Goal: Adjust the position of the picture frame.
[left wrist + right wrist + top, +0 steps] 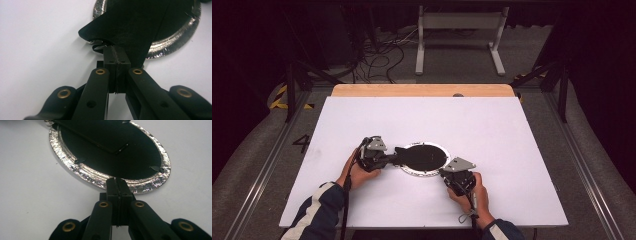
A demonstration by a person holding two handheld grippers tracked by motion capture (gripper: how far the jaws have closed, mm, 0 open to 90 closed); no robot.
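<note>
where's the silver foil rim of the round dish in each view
High view: the silver foil rim circles the black centre, mid-table between the two grippers.
Left gripper view: it curves along the upper right, partly under the black flap.
Right gripper view: it arcs across the upper middle, just above the shut jaws.
Shared landmark: the white table.

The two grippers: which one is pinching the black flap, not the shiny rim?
The left gripper. Its shut fingers pinch the black flap; the right gripper meets the plate's silver rim.

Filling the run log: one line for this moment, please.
left gripper: shut on black flap | right gripper: shut at foil rim | round foil dish flat on white table
</note>
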